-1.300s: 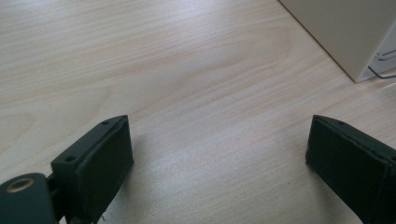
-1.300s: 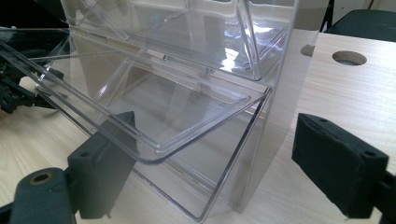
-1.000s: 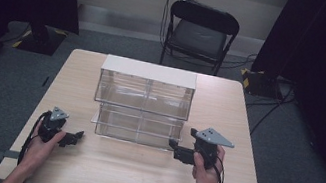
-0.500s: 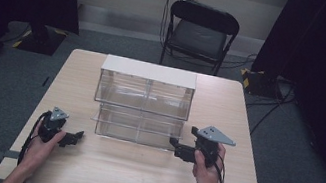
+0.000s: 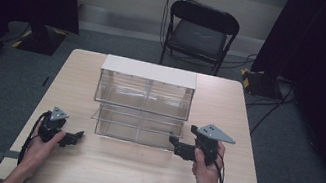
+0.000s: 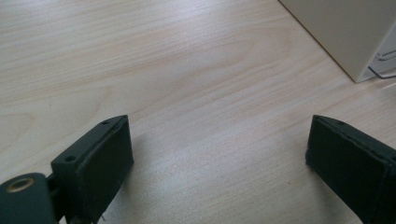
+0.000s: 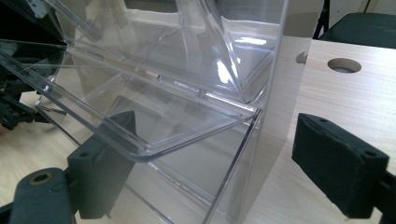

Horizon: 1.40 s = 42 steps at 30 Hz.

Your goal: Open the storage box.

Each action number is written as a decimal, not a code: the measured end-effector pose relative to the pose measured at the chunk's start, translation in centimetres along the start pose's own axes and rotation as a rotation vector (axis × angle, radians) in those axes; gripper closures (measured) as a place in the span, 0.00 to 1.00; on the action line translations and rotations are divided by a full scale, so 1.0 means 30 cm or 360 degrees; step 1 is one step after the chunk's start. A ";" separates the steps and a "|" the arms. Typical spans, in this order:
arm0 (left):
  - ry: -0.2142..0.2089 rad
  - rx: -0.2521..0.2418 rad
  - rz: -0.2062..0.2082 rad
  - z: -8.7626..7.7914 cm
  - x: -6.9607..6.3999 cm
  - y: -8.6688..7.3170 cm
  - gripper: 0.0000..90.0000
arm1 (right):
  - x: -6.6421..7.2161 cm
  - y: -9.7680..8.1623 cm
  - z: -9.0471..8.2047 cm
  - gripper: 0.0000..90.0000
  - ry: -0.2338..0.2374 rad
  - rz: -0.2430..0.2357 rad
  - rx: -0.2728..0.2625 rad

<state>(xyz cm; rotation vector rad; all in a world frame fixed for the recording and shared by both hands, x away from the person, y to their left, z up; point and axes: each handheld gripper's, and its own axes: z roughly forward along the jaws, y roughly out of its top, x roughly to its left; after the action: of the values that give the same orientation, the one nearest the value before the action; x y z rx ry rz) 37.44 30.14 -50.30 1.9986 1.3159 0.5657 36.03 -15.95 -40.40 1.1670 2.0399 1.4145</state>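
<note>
A clear plastic drawer cabinet with a white top stood at the centre of the high view, on the middle of the wooden table. At its lower right corner the right claw was held close against the lower tier. The right claw's own view showed what the high view could not: its jaws stood wide, and a transparent drawer front jutted out over the left jaw, with the cabinet's pale side wall between the jaws. At lower left of the high view the left claw sat apart from the cabinet; its own view showed wide jaws over bare wood, the cabinet's corner at upper right. A black chair stood beyond the table.
</note>
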 end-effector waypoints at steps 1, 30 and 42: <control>-0.0001 -0.0001 -0.0002 0.000 0.000 0.000 0.08 | 0.000 0.002 0.000 0.15 -0.0003 -0.0003 0.0002; 0.0000 -0.0001 -0.0002 0.000 0.000 0.000 0.08 | -0.030 0.055 0.017 0.15 -0.0021 0.0030 -0.0062; -0.0001 -0.0001 -0.0002 0.000 0.000 0.000 0.08 | -0.029 0.056 0.021 0.15 -0.0017 0.0034 -0.0065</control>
<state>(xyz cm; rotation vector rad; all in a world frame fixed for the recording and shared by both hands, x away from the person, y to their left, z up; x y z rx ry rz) 37.44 30.13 -50.31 1.9972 1.3163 0.5649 37.66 -16.07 -39.25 1.1802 1.9874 1.4505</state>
